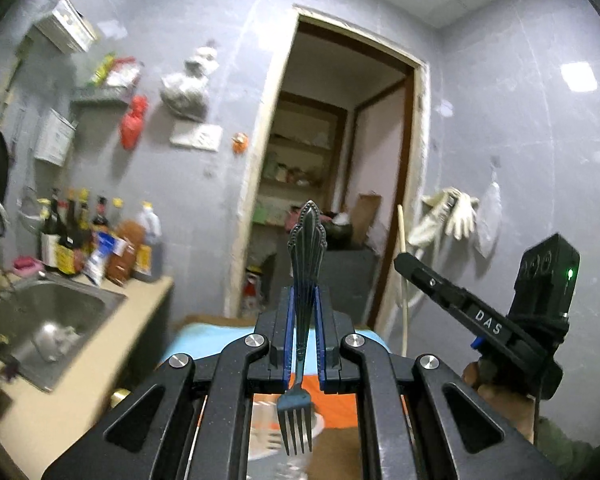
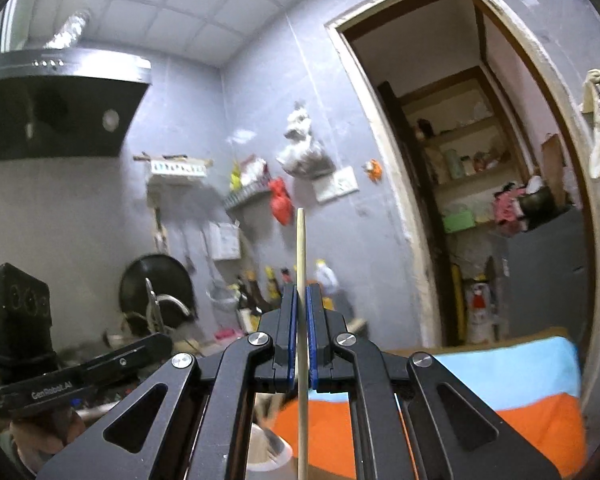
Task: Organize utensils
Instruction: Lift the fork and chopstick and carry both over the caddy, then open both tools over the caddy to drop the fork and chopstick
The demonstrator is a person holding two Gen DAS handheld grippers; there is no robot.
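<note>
My left gripper (image 1: 303, 293) is shut on a dark metal fork (image 1: 306, 240). The fork's ornate handle points up past the pads and its tines hang down below them. My right gripper (image 2: 301, 292) is shut on a pale wooden chopstick (image 2: 301, 240) that stands upright between its blue pads. Both grippers are held level, up in the air, side by side. The right gripper (image 1: 404, 262) with its chopstick (image 1: 402, 280) shows at the right of the left wrist view. Below both, blurred, stands a white holder (image 2: 272, 452) on an orange and blue cloth (image 2: 500, 384).
A steel sink (image 1: 60, 312) and a row of sauce bottles (image 1: 100, 240) line the counter on the left. A black range hood (image 2: 60, 108) hangs at the upper left. An open doorway (image 1: 332, 160) leads to pantry shelves, and gloves (image 1: 448, 216) hang on the right wall.
</note>
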